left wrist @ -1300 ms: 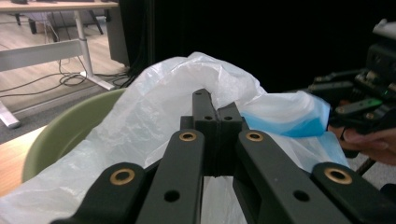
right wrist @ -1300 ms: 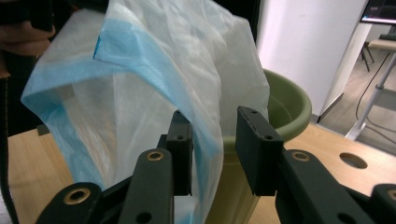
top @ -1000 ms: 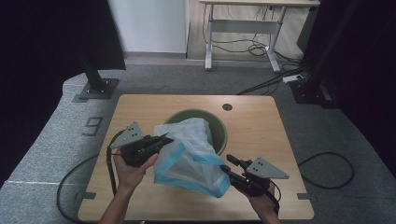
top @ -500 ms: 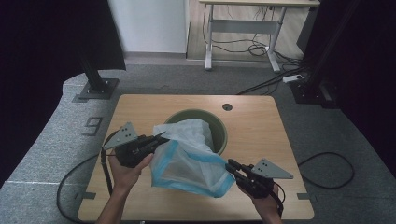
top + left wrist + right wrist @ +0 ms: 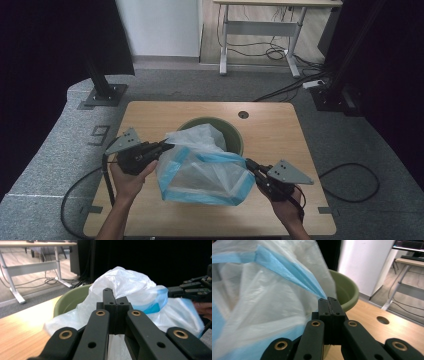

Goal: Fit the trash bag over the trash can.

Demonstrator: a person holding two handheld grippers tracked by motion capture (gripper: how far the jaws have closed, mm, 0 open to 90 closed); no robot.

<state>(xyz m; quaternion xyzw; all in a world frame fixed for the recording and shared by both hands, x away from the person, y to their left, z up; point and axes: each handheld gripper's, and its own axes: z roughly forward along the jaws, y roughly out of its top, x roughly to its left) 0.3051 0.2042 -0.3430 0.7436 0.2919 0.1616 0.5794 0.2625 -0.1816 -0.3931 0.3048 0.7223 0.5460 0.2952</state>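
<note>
L gripper (image 5: 167, 146) clamped on bag (image 5: 202, 170) rim, jaws together w/ film pinched. R gripper (image 5: 248, 164) jaws just closed onto blue edge at bag's opposite side. Bag stretched between both, over green bin (image 5: 235, 137) on table (image 5: 270, 125)

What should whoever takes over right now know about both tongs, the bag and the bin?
Left tongs: shut on the bag's left rim.
Right tongs: jaws have just closed, pinching the blue-edged rim on the right.
Bag: held spread between both, mouth open, above the table, in front of the green bin.
Done: both sides of the rim gripped.
Left: likely carry the bag over the bin and fit the rim around it.
</note>
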